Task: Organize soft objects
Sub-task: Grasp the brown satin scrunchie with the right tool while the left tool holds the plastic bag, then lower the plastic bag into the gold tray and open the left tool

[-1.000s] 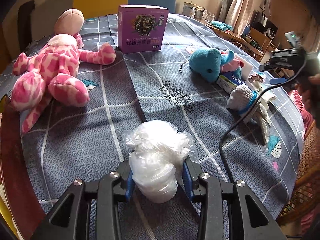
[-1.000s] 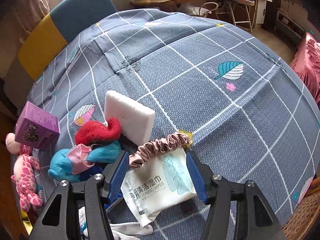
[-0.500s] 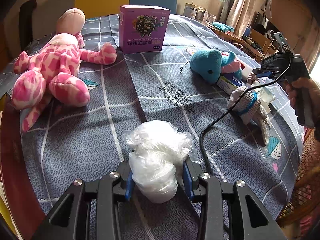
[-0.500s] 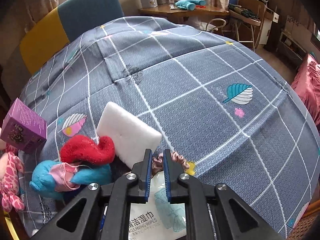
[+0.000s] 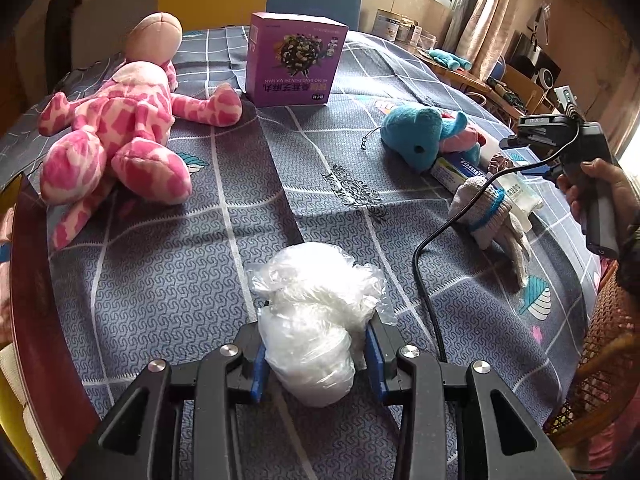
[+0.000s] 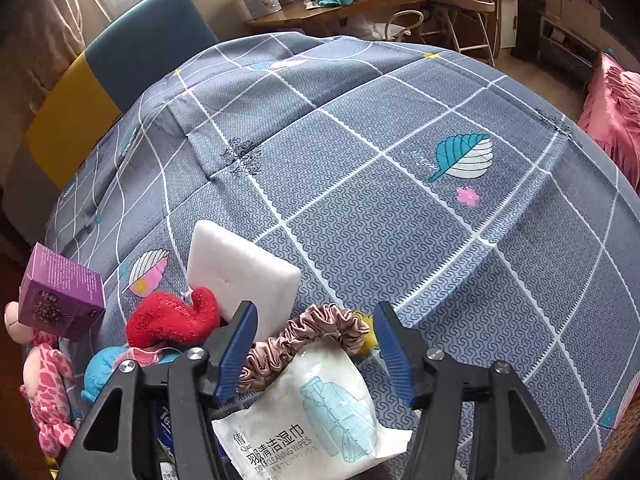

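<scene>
Below, my left tool point(image 5: 316, 354) clamps a crumpled clear plastic bag point(image 5: 316, 320), contents indiscernible, over the tabletop point(image 5: 160, 280). My right tool point(image 6: 314, 346), jaws just reopened and standing wide, grips nothing above a pink scrunchie point(image 6: 304, 338) and a wipes packet point(image 6: 320, 412). Nearby stands a closed purple box point(image 5: 294, 66), beside a pink plush point(image 5: 116, 136).

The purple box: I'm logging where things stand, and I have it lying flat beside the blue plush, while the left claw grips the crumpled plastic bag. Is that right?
Not quite. The purple box stands upright at the far side of the table, next to the pink plush, well apart from the blue plush; the left wrist view shows it. The left claw does grip the crumpled plastic bag.
</scene>
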A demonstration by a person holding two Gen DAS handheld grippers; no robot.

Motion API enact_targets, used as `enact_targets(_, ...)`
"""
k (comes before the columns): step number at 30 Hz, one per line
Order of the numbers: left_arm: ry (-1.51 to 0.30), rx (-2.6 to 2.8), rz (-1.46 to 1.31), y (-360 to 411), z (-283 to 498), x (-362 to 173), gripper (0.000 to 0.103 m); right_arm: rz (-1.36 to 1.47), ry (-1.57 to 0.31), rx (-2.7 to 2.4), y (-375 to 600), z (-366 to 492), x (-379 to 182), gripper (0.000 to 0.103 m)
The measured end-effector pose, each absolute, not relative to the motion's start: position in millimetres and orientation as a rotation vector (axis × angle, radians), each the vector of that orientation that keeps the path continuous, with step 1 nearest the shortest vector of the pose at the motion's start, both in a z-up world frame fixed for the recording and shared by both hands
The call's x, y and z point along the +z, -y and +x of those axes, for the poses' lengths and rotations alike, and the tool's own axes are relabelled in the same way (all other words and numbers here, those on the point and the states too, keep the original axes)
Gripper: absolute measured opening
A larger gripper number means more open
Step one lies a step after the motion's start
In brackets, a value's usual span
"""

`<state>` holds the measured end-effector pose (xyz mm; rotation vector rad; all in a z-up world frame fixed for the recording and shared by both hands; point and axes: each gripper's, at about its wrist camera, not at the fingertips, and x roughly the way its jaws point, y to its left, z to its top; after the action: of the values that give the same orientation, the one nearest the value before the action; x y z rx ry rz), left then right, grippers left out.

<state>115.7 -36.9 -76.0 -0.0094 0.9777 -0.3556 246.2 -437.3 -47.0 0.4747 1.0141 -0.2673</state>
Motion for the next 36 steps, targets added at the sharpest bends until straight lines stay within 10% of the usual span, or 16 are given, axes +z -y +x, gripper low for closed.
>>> enact_targets(6,-0.987,-0.358,-0.012,37.3,114.6,-77.1,0.039,0.332,-1.125,-0.206,416.6,260.8,-65.9,0.066)
enact_targets(11,-0.991,-0.355,-0.02,37.8,117.1,-78.0,0.039,0.294,-1.071,-0.188,410.9,254.7,-53.7,0.011)
enact_targets(25,-0.89,-0.338,-0.068,17.8,99.8,-32.8,0.039,0.405,-0.931,-0.127,420.3,241.0,-24.6,0.009)
enact_targets(36,-0.764,-0.015,-0.287,-141.9,95.2,27.6,0.039,0.313,-0.869,-0.122,405.9,233.9,-9.6,0.009)
